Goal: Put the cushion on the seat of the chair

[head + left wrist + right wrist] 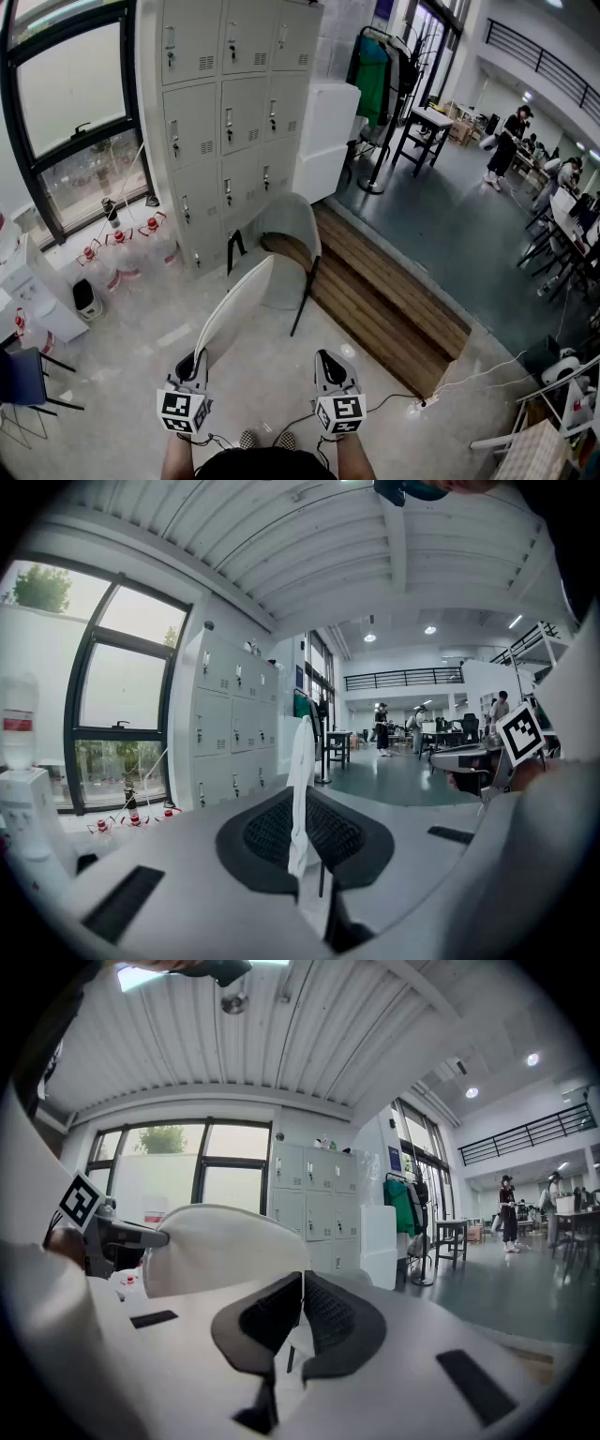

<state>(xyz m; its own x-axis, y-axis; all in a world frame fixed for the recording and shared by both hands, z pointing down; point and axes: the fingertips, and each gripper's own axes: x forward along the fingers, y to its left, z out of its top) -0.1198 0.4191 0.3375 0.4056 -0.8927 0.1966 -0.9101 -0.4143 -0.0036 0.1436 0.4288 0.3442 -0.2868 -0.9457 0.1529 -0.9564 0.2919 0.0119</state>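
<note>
The left gripper [191, 366] is clamped on the near edge of a white cushion [236, 307], held tilted in the air just before a grey chair [291, 225]. The right gripper [330, 364] has its jaws together, empty. Both carry black-and-white square markers [182, 410].

left tongs [195, 360], right tongs [330, 357]: white shells; black ribbed pads [328, 1312] | cubes [182, 411]: black-white square markers | top [262, 465]: dark

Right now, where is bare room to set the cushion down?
The chair seat is bare, between the lockers and the wooden step. The floor before it is also free. Crowded: the bottles under the window.
</note>
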